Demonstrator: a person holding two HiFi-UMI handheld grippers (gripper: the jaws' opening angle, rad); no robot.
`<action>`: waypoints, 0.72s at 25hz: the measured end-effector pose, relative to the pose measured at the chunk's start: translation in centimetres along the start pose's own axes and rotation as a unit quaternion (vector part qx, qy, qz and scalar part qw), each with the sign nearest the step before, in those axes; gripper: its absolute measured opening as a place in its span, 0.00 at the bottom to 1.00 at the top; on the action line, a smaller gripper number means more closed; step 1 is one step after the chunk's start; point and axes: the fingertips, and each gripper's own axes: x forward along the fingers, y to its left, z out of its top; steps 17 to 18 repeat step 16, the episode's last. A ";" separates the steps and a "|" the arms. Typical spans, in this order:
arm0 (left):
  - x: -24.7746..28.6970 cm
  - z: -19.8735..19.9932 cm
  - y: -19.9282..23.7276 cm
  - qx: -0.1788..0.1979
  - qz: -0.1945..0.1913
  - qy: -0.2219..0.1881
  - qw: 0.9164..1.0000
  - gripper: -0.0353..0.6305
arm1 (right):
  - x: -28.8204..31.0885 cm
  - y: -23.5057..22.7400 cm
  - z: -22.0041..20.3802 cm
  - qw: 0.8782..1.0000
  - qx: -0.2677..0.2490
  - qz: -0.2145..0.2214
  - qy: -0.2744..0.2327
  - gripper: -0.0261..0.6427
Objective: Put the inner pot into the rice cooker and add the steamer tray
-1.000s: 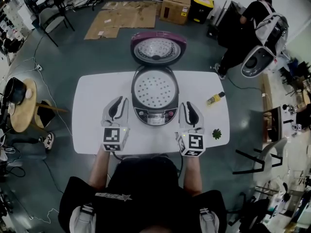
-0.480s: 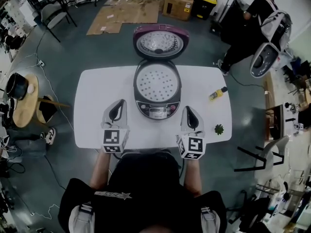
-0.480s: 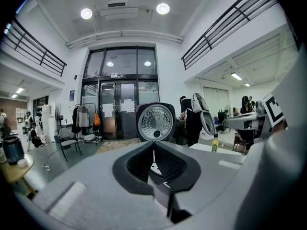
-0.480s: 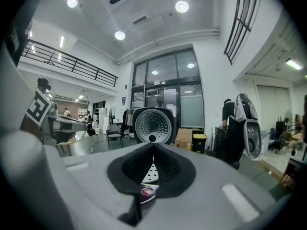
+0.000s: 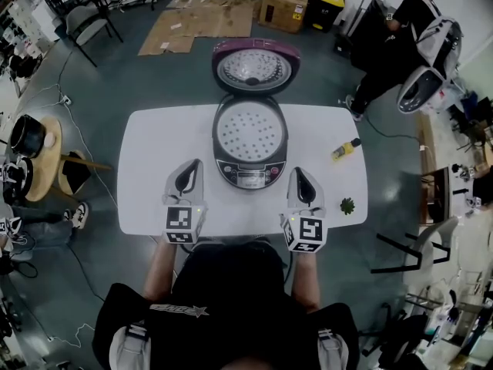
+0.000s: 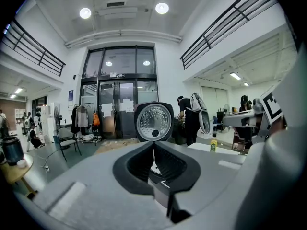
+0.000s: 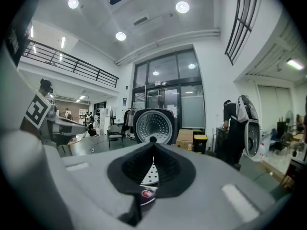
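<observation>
The rice cooker [image 5: 248,168] stands mid-table with its purple lid [image 5: 256,68] swung open to the far side. A white perforated steamer tray [image 5: 248,133] lies in its mouth; the inner pot is hidden beneath it. My left gripper [image 5: 192,163] rests left of the cooker, shut and empty. On the cooker's right, my right gripper [image 5: 296,170] is also shut with nothing in it. The left gripper view has the lid [image 6: 153,122] beyond the closed jaws. In the right gripper view, the lid [image 7: 153,125] and tray [image 7: 148,172] show past the closed jaws.
On the white table [image 5: 154,145] lie a yellow bottle [image 5: 343,153] at the right and a small green object [image 5: 347,206] near my right gripper. A person [image 5: 400,37] stands at the back right. Cardboard boxes [image 5: 281,10] sit behind, and a round side table [image 5: 42,191] is to the left.
The head view has shifted slightly, so the table sits a little further right in the picture. Both grippers stay beside the cooker, their jaws a touch narrower than before.
</observation>
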 end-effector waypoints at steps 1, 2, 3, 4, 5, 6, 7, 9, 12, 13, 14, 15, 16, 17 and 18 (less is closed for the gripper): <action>0.0 0.0 0.0 0.000 0.000 0.000 1.000 0.07 | 0.0 0.0 0.0 1.000 0.000 0.000 0.001 0.05; 0.1 0.0 -0.1 0.000 0.000 -0.001 1.000 0.07 | 0.1 0.0 -0.1 1.000 0.000 0.000 0.001 0.05; 0.1 0.1 0.0 0.000 0.000 -0.001 1.000 0.07 | 0.1 0.0 -0.1 1.000 0.000 0.000 0.001 0.05; 0.1 0.1 0.0 0.000 0.000 -0.001 1.000 0.07 | 0.1 0.0 0.0 1.000 0.000 0.000 0.001 0.05; 0.1 0.1 0.0 0.000 0.000 -0.001 1.000 0.07 | 0.1 0.0 0.0 1.000 0.001 0.001 0.000 0.05; 0.1 0.0 0.0 0.000 0.001 0.000 1.000 0.07 | 0.1 0.1 0.0 1.000 0.002 0.001 0.000 0.05; 0.1 0.0 0.0 0.000 0.001 0.001 1.000 0.07 | 0.1 0.0 0.0 1.000 0.003 0.002 0.000 0.05; 0.1 -0.2 -0.1 0.000 0.001 0.005 1.000 0.07 | 0.1 -0.1 0.1 1.000 0.005 0.001 -0.001 0.05; 0.0 -0.2 -0.1 -0.001 0.000 0.007 1.000 0.07 | 0.1 -0.1 0.1 1.000 0.003 0.001 0.000 0.05; 0.0 -0.1 -0.1 -0.001 0.000 0.006 1.000 0.07 | 0.1 -0.1 0.1 1.000 0.003 0.002 0.000 0.05; 0.0 -0.1 -0.1 0.000 0.000 0.006 1.000 0.07 | 0.1 0.0 0.2 1.000 0.002 0.002 0.000 0.05; 0.0 0.0 -0.1 0.000 0.000 0.005 1.000 0.07 | 0.1 0.1 0.2 1.000 0.002 0.003 0.000 0.05; 0.0 0.1 -0.1 0.001 0.000 0.004 1.000 0.07 | 0.1 0.1 0.2 1.000 0.002 0.004 0.000 0.05; 0.0 0.1 -0.1 0.001 0.000 0.004 1.000 0.07 | 0.1 0.1 0.2 1.000 0.002 0.004 0.000 0.05; 0.0 0.1 -0.1 0.001 0.000 0.004 1.000 0.07 | 0.1 0.1 0.2 1.000 0.002 0.004 0.000 0.05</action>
